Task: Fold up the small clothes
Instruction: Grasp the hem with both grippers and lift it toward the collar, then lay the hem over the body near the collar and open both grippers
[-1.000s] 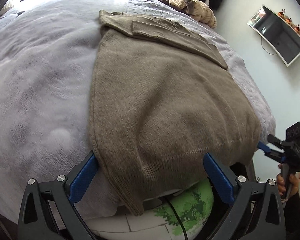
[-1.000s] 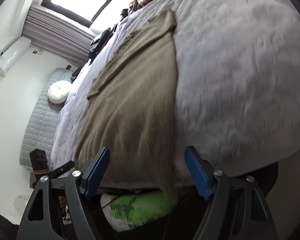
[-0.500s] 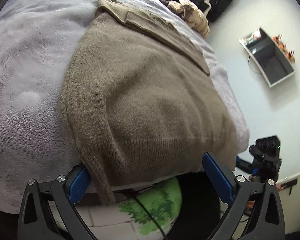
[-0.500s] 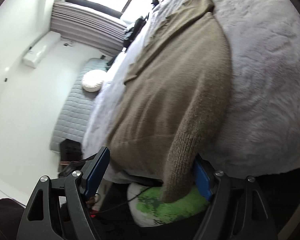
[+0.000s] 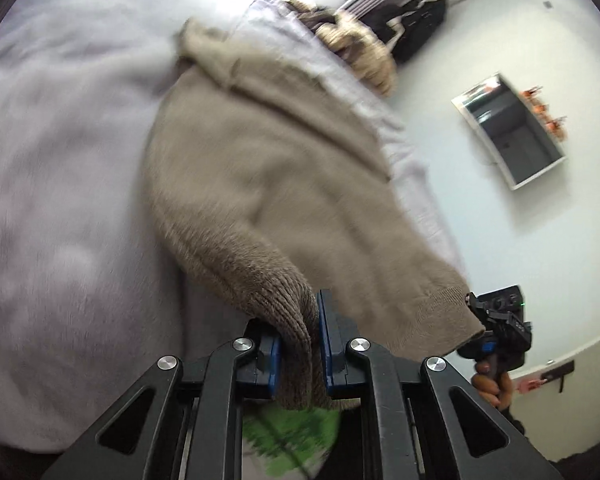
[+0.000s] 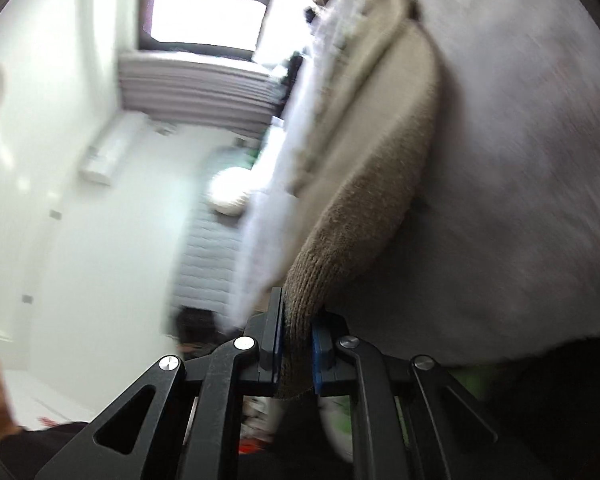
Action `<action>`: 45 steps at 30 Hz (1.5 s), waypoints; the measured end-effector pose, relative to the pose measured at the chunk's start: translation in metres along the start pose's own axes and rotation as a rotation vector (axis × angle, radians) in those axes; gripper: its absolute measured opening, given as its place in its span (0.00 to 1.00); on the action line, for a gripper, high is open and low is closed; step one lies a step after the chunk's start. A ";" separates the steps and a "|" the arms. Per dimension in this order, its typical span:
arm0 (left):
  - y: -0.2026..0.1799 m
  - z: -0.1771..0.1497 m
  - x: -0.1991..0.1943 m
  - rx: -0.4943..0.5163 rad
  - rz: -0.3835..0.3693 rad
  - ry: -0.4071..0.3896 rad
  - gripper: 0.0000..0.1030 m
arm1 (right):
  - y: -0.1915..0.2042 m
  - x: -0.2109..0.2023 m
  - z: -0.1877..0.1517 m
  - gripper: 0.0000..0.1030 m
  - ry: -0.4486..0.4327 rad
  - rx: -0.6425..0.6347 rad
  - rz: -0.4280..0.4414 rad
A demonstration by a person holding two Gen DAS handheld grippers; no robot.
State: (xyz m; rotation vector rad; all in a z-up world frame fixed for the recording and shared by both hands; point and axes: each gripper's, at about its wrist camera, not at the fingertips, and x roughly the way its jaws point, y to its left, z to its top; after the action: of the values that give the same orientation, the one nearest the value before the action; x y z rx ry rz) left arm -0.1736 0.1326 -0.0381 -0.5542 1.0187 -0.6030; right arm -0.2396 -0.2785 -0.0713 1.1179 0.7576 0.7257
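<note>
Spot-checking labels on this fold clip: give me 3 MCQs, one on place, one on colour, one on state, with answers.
1. Where does the sweater lie?
A. on a wooden floor
B. on the pale blanket of a bed
C. on a hanger

2. What colour is the sweater?
A. red
B. navy
C. taupe brown

3. What is between the fingers of the left tool?
A. the sweater's ribbed hem
B. nothing
C. a sock

Answers:
1. B, the knit is spread across the fuzzy bedcover.
2. C, it reads brownish beige in both wrist views.
3. A, the blue pads close on the hem corner; the right tool is likewise closing on the other corner.
</note>
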 end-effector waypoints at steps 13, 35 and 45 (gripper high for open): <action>-0.051 0.159 -0.007 0.133 -0.017 -0.207 0.16 | 0.079 0.056 0.142 0.12 -0.046 -0.125 0.155; 0.057 0.327 0.203 0.062 0.271 -0.051 0.23 | -0.109 0.159 0.337 0.20 -0.117 0.253 -0.151; 0.030 0.331 0.147 0.145 0.292 -0.252 0.90 | -0.049 0.128 0.343 0.68 -0.189 0.090 -0.135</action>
State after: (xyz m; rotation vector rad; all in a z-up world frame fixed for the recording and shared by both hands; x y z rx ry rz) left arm 0.1870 0.0999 -0.0095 -0.3355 0.7908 -0.3345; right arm 0.1204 -0.3593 -0.0521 1.1862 0.7024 0.4694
